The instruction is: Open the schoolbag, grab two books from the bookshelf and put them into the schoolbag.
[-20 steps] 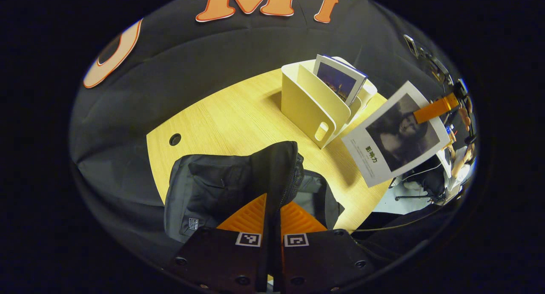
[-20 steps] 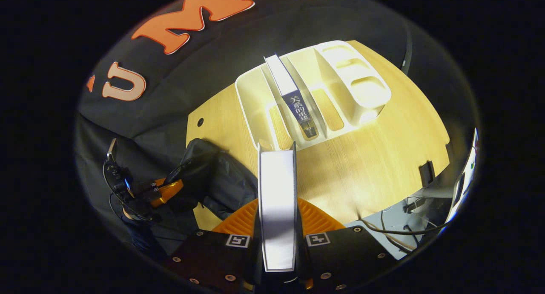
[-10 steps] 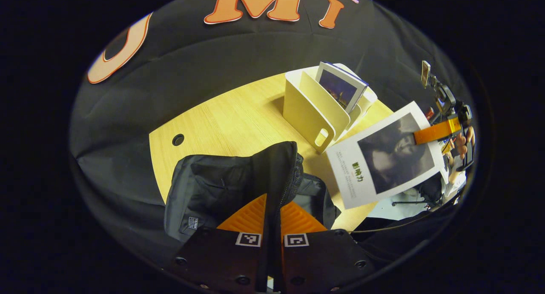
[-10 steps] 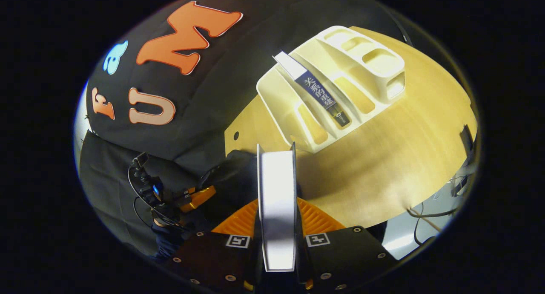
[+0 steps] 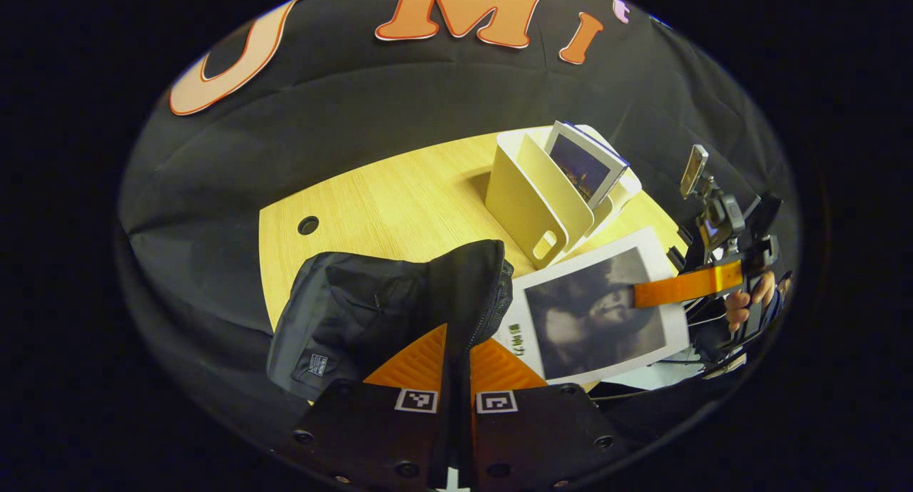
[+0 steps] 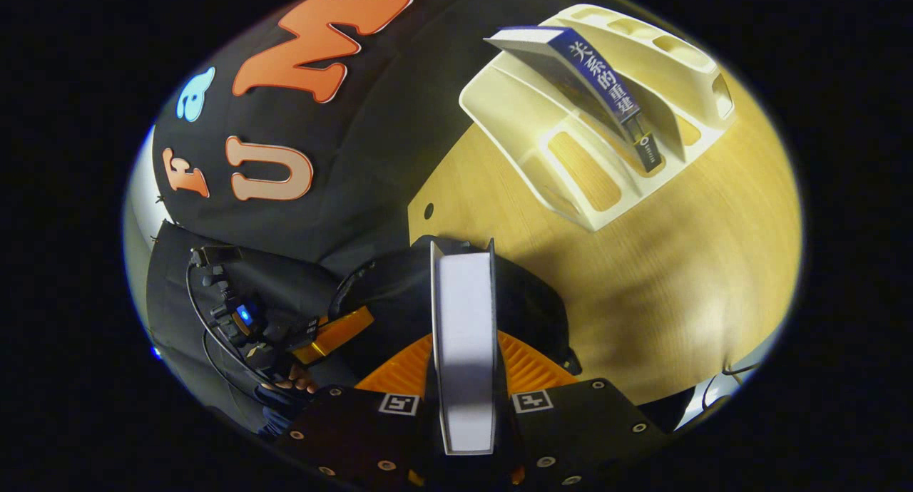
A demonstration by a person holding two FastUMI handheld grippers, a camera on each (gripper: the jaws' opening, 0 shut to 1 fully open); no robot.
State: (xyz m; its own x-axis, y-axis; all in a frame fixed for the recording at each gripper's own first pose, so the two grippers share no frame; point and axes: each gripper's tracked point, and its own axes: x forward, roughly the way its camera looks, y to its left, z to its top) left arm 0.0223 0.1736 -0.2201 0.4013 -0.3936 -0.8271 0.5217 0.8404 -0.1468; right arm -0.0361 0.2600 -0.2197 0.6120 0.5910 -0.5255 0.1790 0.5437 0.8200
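- The left gripper [image 5: 456, 349] was clamped on the raised flap of the schoolbag [image 5: 371, 314], holding the bag open at the table's [image 5: 385, 200] near edge.
- The right gripper [image 6: 463, 349] was clamped on book 1 [image 6: 463, 335], carried just above the bag's mouth — not yet inside, by my reading.
- Book 2 [image 5: 586, 165] leaned in the bookshelf [image 5: 528, 200], waiting.
- Bare tabletop lay between bag and shelf — open room for the next reach.
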